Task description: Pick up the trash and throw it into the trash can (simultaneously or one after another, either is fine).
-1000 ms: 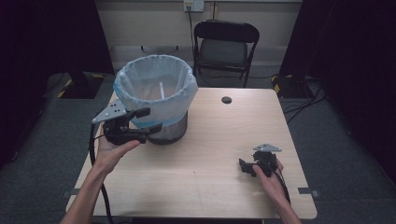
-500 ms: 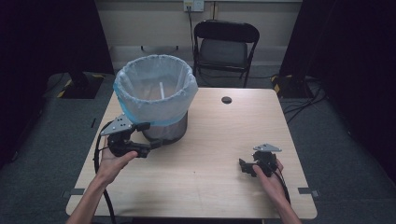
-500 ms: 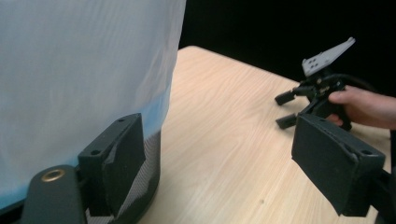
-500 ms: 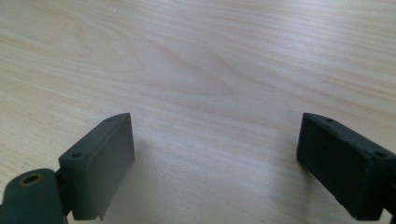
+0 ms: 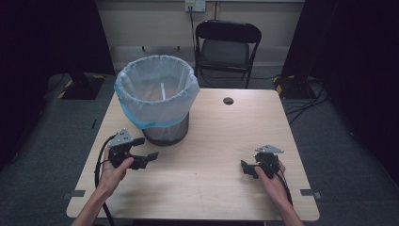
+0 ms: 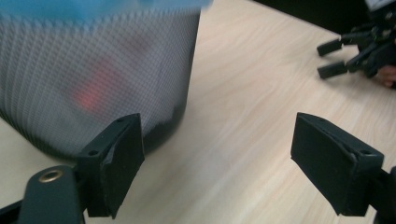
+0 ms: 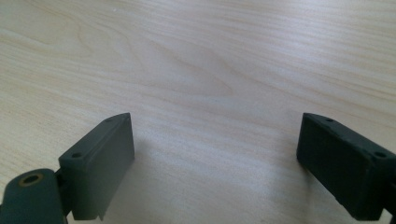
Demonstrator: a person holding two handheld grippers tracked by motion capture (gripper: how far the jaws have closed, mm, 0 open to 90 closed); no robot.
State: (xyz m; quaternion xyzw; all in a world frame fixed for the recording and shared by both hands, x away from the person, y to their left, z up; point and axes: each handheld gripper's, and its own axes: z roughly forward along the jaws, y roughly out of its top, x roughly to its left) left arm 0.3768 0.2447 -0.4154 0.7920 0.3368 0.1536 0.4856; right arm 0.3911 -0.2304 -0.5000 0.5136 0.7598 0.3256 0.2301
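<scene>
Bin: one round black mesh wastebasket (image 5: 165,132) stands in the upper left of the high view on my worktop (image 5: 221,136), just above my left tool.
Liner: a thin pale blue plastic bag (image 5: 155,96) is folded over its rim.
Contents: a slim white stick shows inside from above; through the mesh in the left gripper view I see a blurred red patch, which I cannot identify.
Left tool (image 5: 147,159): released, nothing between the jaws, which have just been opening; lower left of the high view.
Right tool (image 5: 245,168): released, jaws wide over bare wood, lower right.
Count: one bin, one liner, two tools.
Worktop: light wood grain, rectangular, one round hole.
</scene>
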